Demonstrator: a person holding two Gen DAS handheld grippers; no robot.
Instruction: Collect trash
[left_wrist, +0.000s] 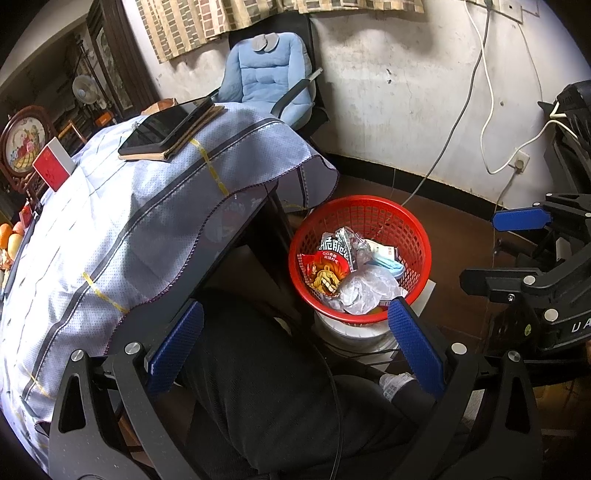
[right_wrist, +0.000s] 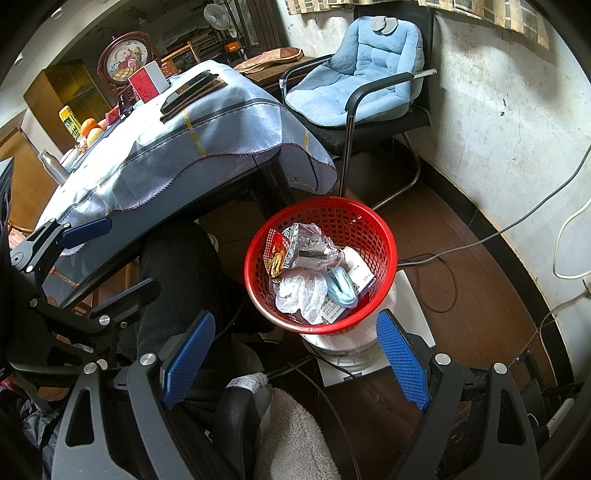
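A red mesh basket (left_wrist: 417, 236) (right_wrist: 384, 236) stands on a white tub on the floor beside the table. Inside lie a snack wrapper (left_wrist: 325, 269) (right_wrist: 277, 254), crumpled clear plastic (left_wrist: 365, 288) (right_wrist: 299, 291), a blue face mask (right_wrist: 341, 291) and a small carton (right_wrist: 360, 275). My left gripper (left_wrist: 295, 343) hovers open over a person's dark-trousered leg (left_wrist: 266, 369), short of the basket, with nothing between its blue pads. My right gripper (right_wrist: 295, 354) is also open and empty, with its right fingertip (right_wrist: 399, 354) just below the basket's near rim. The right gripper also shows at the left wrist view's right edge (left_wrist: 524, 218).
A table under a pale blue cloth (left_wrist: 129, 221) (right_wrist: 166, 155) carries a tablet on a notebook (left_wrist: 166, 129), a red-and-white box (left_wrist: 53, 164) and fruit (right_wrist: 90, 129). A chair with a blue cushion (right_wrist: 354, 81) stands by the wall. Cables (right_wrist: 480, 240) trail across the brown floor.
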